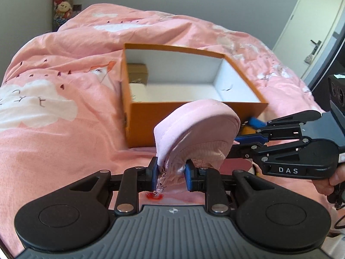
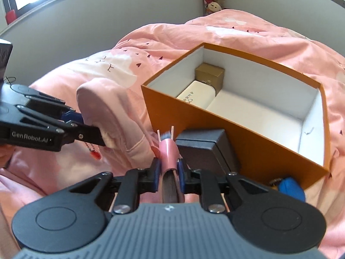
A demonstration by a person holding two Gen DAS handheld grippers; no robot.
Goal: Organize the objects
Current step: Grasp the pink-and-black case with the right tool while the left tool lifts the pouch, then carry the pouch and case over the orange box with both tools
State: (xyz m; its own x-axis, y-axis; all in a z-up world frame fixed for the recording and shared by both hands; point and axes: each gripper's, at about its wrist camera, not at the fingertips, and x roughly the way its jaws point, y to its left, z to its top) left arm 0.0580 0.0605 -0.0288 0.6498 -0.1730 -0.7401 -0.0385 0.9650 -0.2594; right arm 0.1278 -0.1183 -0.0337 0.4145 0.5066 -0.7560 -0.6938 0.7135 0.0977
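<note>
An open orange box point(image 1: 194, 116) with a white inside sits on the pink bed; it also shows in the right wrist view point(image 2: 258, 142). It holds a small gold box point(image 2: 210, 74) and a white box point(image 2: 196, 96). My left gripper point(image 1: 170, 172) is shut on a pale pink fabric pouch point(image 1: 198, 127) with a small chain and red charm point(image 2: 96, 155), held just in front of the box. My right gripper point(image 2: 169, 168) is shut on a thin pink brush-like item point(image 2: 168, 149) beside the box's near wall.
A dark grey box point(image 2: 207, 149) lies against the orange box's near wall, with a blue object point(image 2: 290, 186) to its right. The pink duvet point(image 1: 54, 86) covers the bed. Plush toys point(image 1: 62, 0) stand in the far corner. A door point(image 1: 312, 21) is at right.
</note>
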